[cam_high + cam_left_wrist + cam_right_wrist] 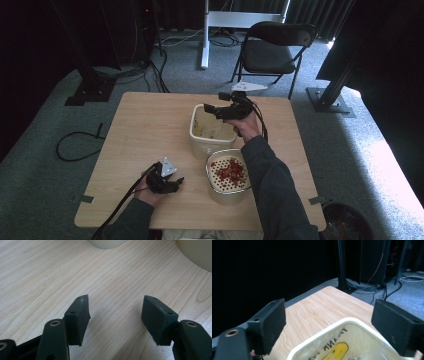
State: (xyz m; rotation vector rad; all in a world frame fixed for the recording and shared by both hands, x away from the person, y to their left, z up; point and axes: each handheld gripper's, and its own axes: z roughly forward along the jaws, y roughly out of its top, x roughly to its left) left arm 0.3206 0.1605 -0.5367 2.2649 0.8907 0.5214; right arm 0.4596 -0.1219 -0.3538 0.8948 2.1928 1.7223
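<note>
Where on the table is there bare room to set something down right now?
The table's whole left half is bare, from the far left corner down to the left tongs. The right edge strip is narrower. It is crowded mid-table: the empty tub under the right tongs, and the tub of red pieces touching it.

Bench (145, 130) was pale wood, fine grain streaks. Far tub (200, 131) was cream, with yellow mark and dark lettering on bag inside, seen in right gripper view. Near tub (214, 192) was cream too, held red pieces (230, 170). Left claw (176, 181) and right claw (214, 109) were black, with brass-coloured rivets. Chair (272, 47) was black. Carpet (45, 170) was grey-green. Sleeve (275, 195) was dark grey.
</note>
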